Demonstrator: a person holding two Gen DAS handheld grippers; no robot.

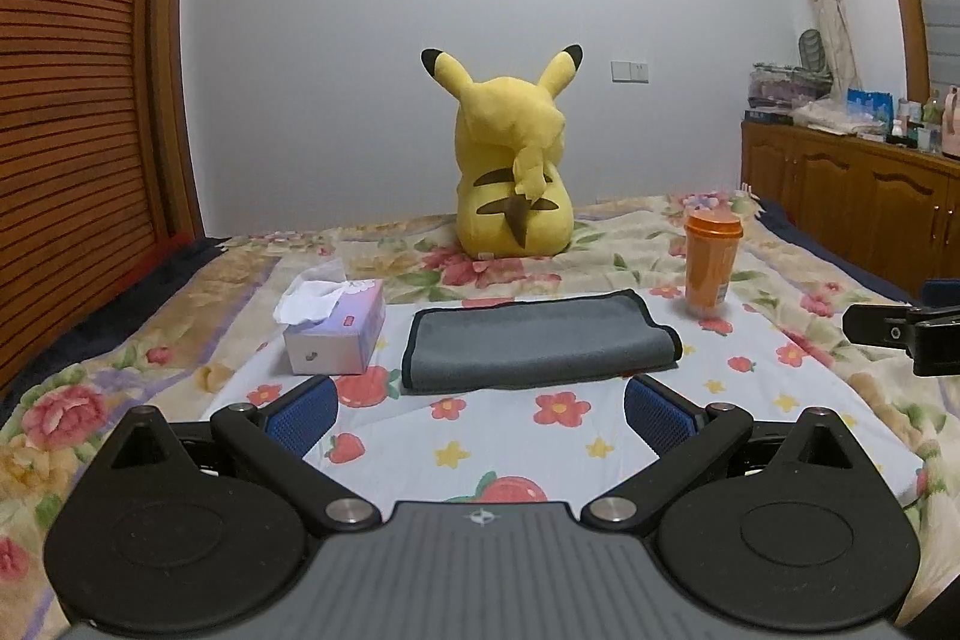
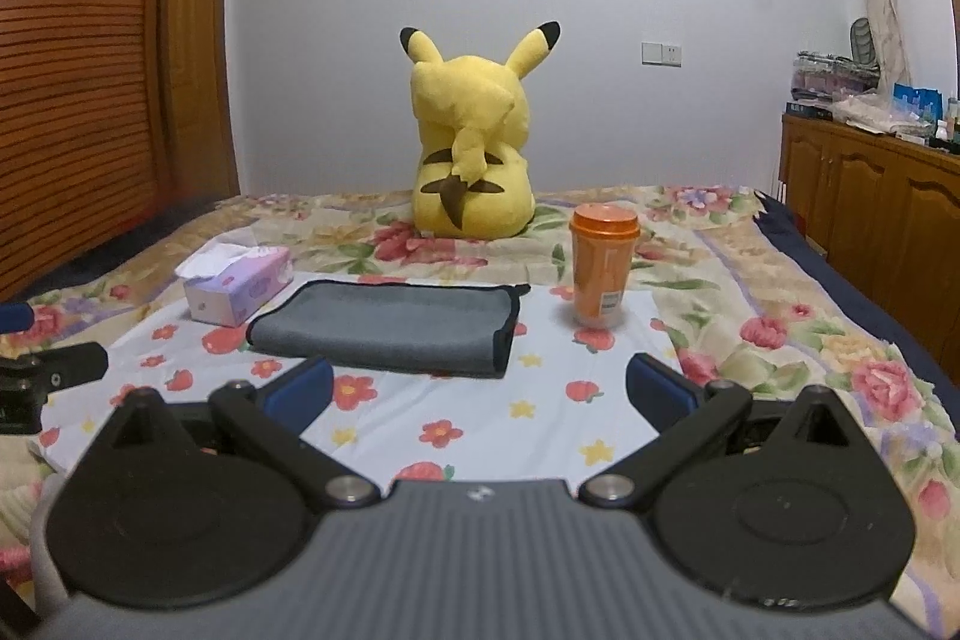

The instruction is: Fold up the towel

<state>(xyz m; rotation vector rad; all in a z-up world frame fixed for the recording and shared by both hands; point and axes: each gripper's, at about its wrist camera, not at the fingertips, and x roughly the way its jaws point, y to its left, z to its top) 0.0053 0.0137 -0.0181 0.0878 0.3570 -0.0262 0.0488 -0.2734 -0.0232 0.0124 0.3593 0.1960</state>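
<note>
Both claws hover low over the bed with their blue-padded fingers spread wide and nothing between them: the left claw (image 1: 480, 415) and the right claw (image 2: 480, 394) sit side by side, each pointed at the cloth ahead.

Beneath and all around them spreads the flower-printed bed cover (image 1: 600, 430). Far ahead of both claws sits a yellow plush toy with black-tipped ears (image 2: 471, 142), its back turned. Just ahead of the open fingers lies the grey towel with a dark trim (image 2: 390, 328), already doubled over into a flat rectangle, its rolled fold toward the right in the left wrist view (image 1: 534, 346). Ahead and right of the claws stands an orange lidded cup (image 2: 602, 268), near the towel but apart from it. Ahead and left rests a small purple tissue box with a white tissue poking out (image 1: 336, 328), just beside the towel's left edge.

Judging by the layers, at least one fold looks done. A further fold would call for pinching an end edge and carrying it across without nudging cup or box.
</note>
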